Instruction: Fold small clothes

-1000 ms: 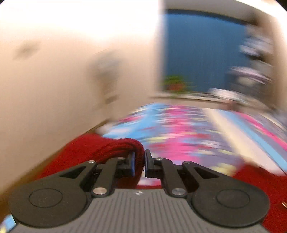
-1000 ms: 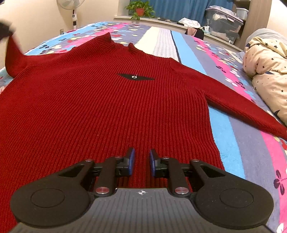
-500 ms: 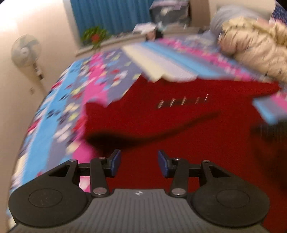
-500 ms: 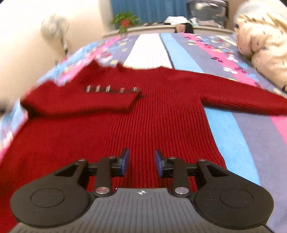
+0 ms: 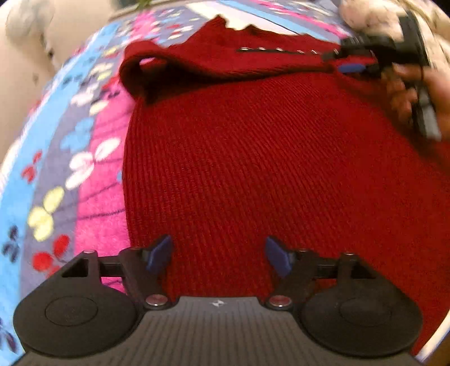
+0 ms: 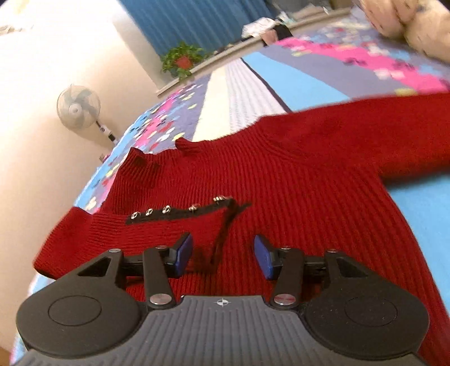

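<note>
A dark red knit sweater (image 5: 267, 157) lies flat on the bed. Its left sleeve (image 6: 157, 228) is folded across the chest, the cuff with a black strip of metal studs (image 6: 180, 211) on top. The other sleeve (image 6: 393, 140) stretches out to the right. My left gripper (image 5: 219, 254) is open and empty just above the sweater's lower body near its left edge. My right gripper (image 6: 222, 254) is open and empty above the folded cuff; it also shows in the left wrist view (image 5: 393, 53), held by a hand.
The bed has a bright floral and striped cover (image 5: 70, 169). A beige star-print duvet (image 6: 407, 25) is bunched at the far right. A standing fan (image 6: 78, 107), a potted plant (image 6: 182, 57) and blue curtains (image 6: 197, 19) are beyond the bed by the wall.
My left gripper let go of the sleeve it held, laid it across the chest, opened and drew back to the lower body. My right gripper opened wider and moved up to the cuff.
</note>
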Action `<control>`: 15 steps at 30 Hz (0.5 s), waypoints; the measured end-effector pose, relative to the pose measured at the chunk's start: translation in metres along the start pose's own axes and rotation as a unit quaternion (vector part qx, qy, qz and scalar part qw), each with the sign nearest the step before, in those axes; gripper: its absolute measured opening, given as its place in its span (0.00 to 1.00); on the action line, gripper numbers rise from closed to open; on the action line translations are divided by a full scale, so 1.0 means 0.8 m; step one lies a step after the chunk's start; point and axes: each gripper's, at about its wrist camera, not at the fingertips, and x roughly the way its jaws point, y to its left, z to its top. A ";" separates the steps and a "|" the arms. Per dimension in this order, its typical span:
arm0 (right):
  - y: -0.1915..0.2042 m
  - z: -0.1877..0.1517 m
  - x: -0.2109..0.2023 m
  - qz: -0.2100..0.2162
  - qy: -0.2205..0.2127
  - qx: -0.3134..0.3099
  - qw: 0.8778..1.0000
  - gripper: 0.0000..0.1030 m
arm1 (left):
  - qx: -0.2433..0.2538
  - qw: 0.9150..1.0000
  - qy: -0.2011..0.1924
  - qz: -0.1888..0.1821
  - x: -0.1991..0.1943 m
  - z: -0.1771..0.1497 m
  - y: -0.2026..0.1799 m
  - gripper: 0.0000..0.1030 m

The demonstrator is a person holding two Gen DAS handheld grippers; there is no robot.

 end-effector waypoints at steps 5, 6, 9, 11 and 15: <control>0.026 0.001 0.016 -0.028 -0.006 -0.093 0.995 0.39 | 0.005 1.000 -0.003 0.011 0.011 0.016 -0.008 0.83; 0.027 0.002 0.018 -0.030 -0.003 -0.096 0.995 0.30 | 0.005 1.000 -0.004 0.011 0.012 0.016 -0.008 0.83; 0.027 0.006 0.017 -0.020 -0.004 -0.119 0.993 0.14 | -0.009 1.000 -0.004 0.004 0.020 0.025 -0.011 0.84; 0.024 0.012 0.009 -0.014 -0.015 -0.118 0.993 0.04 | -0.005 1.000 -0.006 0.005 0.020 0.025 -0.012 0.84; 0.009 0.053 -0.041 -0.032 -0.111 -0.064 0.991 0.04 | -0.003 1.000 -0.007 0.004 0.016 0.019 -0.014 0.84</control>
